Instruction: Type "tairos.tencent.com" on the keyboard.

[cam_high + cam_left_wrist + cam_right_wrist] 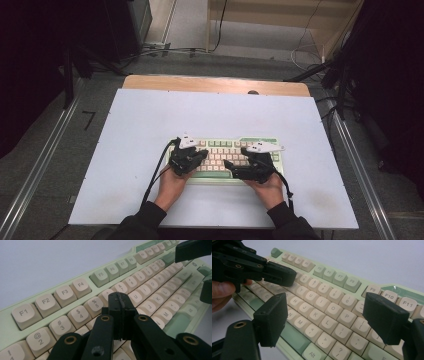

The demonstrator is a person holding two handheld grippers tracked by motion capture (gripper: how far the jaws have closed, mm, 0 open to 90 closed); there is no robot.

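A pale green keyboard (pixel 220 145) with cream keys lies on the white tabletop (pixel 150 125), near the front. My left gripper (pixel 204 154) is shut with nothing in it; in the left gripper view its closed tip (pixel 120 300) hovers over the keys (pixel 65 293) just past the 5 key. My right gripper (pixel 235 157) is open wide over the keyboard's right half; in the right gripper view its pads (pixel 272 317) straddle the letter keys around K, L and P (pixel 332 315). The shut left gripper (pixel 279 273) also shows at the upper left of that view.
The tabletop extends bare around the keyboard, with a wooden strip (pixel 215 84) along its far edge. Metal rails (pixel 45 165) run down both sides. Cables and dark stands sit on the floor beyond the table.
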